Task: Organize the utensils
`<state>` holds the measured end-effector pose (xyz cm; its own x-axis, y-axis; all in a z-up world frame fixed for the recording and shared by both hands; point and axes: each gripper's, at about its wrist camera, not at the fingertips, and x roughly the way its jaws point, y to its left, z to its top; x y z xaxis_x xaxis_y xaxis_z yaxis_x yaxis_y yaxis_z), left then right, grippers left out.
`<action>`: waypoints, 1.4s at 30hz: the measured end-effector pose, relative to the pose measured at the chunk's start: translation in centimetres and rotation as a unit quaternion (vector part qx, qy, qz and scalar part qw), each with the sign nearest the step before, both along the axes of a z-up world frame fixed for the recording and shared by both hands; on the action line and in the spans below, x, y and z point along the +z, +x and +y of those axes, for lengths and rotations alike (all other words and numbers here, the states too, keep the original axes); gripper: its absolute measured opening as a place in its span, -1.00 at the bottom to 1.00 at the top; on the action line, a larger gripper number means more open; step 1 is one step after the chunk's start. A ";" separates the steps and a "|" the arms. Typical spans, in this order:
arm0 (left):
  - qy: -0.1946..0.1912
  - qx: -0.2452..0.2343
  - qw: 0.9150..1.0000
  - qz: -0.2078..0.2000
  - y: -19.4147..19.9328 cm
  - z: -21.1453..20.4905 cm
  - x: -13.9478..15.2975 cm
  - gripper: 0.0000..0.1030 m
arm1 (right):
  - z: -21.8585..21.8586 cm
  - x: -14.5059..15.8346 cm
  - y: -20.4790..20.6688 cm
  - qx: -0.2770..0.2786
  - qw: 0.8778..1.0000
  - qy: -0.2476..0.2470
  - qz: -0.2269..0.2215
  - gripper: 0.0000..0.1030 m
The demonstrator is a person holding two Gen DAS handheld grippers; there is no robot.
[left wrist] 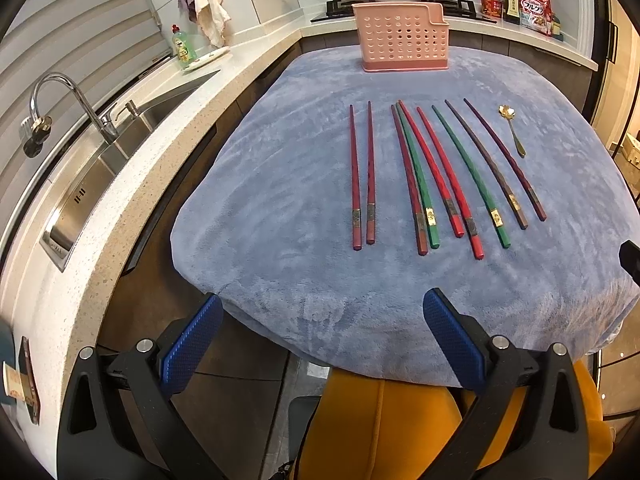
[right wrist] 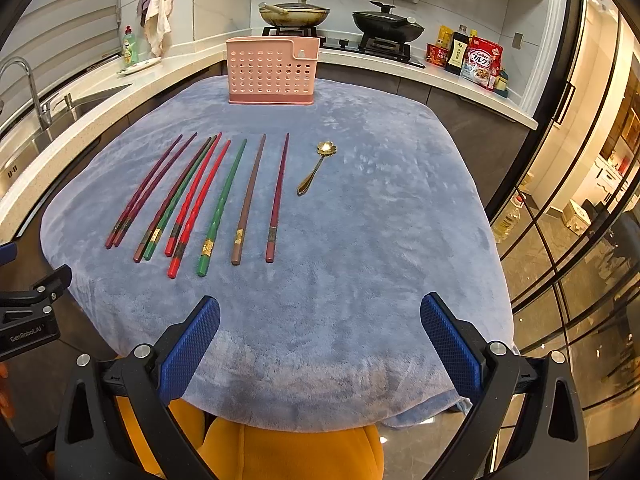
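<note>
Flanking table (right wrist: 360, 240): sink (left wrist: 100, 168), stove pans (right wrist: 296, 16).

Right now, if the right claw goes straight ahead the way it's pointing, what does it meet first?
Most likely the blue cloth, just right of the purple chopstick; beyond that, the gold spoon. Depth is uncertain.

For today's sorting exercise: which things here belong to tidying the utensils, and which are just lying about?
Belong: chopsticks, spoon, pink basket.

Lying about: pans, soap bottle, hanging cloths, food packets, tap.
</note>
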<state>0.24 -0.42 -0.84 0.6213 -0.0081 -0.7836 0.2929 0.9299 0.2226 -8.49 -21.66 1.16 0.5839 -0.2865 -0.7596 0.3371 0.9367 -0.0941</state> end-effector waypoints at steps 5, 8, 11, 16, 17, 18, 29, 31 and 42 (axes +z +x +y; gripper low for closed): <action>0.001 0.000 1.000 0.000 0.0 -0.1 0.0 0.86 | 0.0 0.0 0.0 0.001 1.000 -0.001 0.000 0.86; 0.002 0.000 1.000 0.000 -0.1 -0.1 0.0 0.86 | 0.1 -0.1 0.1 0.002 1.000 0.000 0.001 0.86; 0.002 0.000 1.000 0.000 0.0 -0.1 0.0 0.86 | 0.2 -0.2 0.1 0.003 1.000 -0.001 0.002 0.86; 0.001 0.000 1.000 0.000 0.0 -0.1 0.0 0.86 | 0.4 -0.2 0.2 0.003 1.000 -0.002 0.002 0.86; 0.001 0.000 1.000 0.001 0.0 -0.2 0.0 0.86 | 0.2 -0.2 0.3 0.003 1.000 -0.001 0.002 0.86; 0.001 0.000 1.000 0.000 0.0 -0.1 0.0 0.86 | 0.2 -0.2 0.3 0.002 1.000 0.000 0.002 0.86; 0.002 -0.001 1.000 0.000 0.0 -0.2 0.0 0.86 | 0.0 -0.1 0.2 0.002 1.000 0.002 0.001 0.86; 0.003 -0.001 1.000 -0.001 0.0 -0.2 -0.1 0.86 | 0.1 -0.1 0.2 0.002 1.000 0.001 0.002 0.86; 0.004 -0.001 1.000 0.000 0.0 -0.2 -0.2 0.86 | -0.2 -0.1 0.1 -0.001 1.000 0.003 0.002 0.86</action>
